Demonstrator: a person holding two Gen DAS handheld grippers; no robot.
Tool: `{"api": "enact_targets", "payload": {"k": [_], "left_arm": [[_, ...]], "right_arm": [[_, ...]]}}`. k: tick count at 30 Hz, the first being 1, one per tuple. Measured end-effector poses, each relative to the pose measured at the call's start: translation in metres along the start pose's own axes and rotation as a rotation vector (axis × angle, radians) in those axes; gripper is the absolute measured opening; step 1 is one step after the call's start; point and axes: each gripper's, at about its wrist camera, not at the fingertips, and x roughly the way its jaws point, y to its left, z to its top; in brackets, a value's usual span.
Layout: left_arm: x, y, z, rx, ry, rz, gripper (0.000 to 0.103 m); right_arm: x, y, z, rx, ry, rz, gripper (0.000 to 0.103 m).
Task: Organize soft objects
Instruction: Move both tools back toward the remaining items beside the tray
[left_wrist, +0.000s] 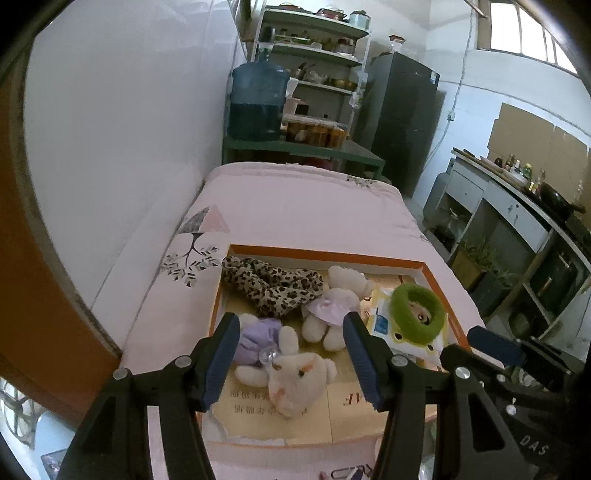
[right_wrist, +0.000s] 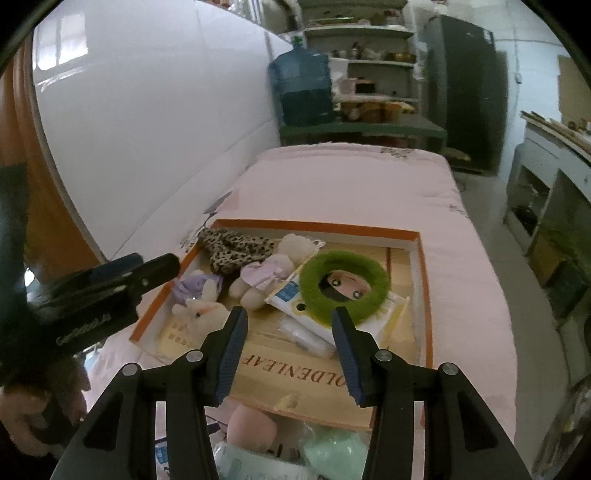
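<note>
Both hand-held grippers, left (left_wrist: 291, 360) and right (right_wrist: 290, 347), hover spread and empty above the orange-rimmed tray (right_wrist: 424, 295) on the bed (right_wrist: 351, 184), where we find the plush rabbit (left_wrist: 295, 380), leopard scarf (left_wrist: 269, 286) and green ring toy (right_wrist: 343, 288) gathered together, presumably for containment.

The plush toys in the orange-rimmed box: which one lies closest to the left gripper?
The white rabbit with the purple dress, lying between the left gripper fingers in its view. The bear in the lilac dress sits farther back.
</note>
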Motion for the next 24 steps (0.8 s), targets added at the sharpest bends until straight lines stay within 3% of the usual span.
{"api": "enact_targets", "payload": {"k": [24], "left_arm": [[-0.058,-0.010,-0.032,0.034,-0.064,-0.009,0.058]], "right_arm": [[-0.049,0.014,-0.033,0.017,-0.055,-0.043,0.049]]}}
